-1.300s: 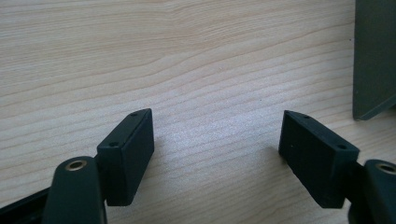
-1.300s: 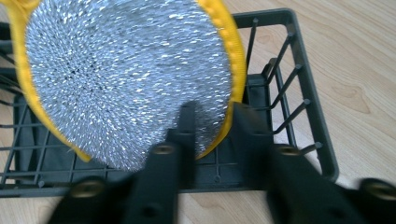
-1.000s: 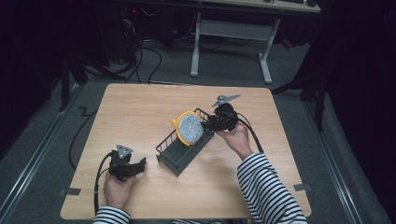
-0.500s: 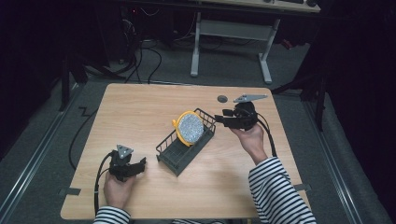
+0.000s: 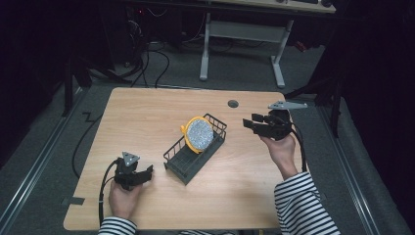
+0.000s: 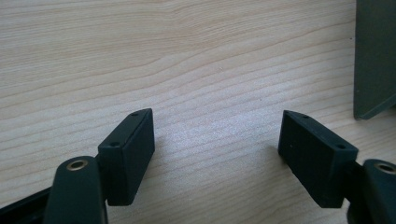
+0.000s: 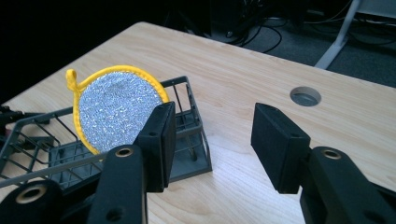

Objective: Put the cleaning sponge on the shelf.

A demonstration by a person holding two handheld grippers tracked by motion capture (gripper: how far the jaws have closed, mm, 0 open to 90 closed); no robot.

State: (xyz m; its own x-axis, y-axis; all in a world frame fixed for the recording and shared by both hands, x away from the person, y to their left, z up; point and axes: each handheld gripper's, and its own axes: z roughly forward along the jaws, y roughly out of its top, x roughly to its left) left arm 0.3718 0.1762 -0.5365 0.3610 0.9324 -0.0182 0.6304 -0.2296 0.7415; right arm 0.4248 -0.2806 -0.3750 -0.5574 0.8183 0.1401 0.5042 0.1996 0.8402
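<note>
While the round silver scrubbing pad (image 5: 198, 135) with its yellow rim is standing on edge in the far end of the dark wire rack (image 5: 195, 149), the right gripper (image 5: 254, 125) is hanging in the air beside the rack, off to the right. Its jaws have just been opening and are standing apart with nothing between them. In the right gripper view, the pad (image 7: 116, 105) is leaning a little against the rack's wire wall (image 7: 187, 93), with its small yellow loop (image 7: 71, 78) sticking up.

Down at the near left, the left gripper (image 5: 145, 172) is resting low over the wooden table (image 5: 147, 112). Its jaws are spread wide, with bare wood between them, and one corner of the rack (image 6: 373, 56) is showing just beside it.

The putting-in looks done, so the good thing now is to be gentle. The right hand should be backing away in a clear line, keeping its jaws and cable away from the wires. A bump could tip the pad over or slide the light rack. If the rack does start to slide, the left gripper is near enough to steady it.
</note>
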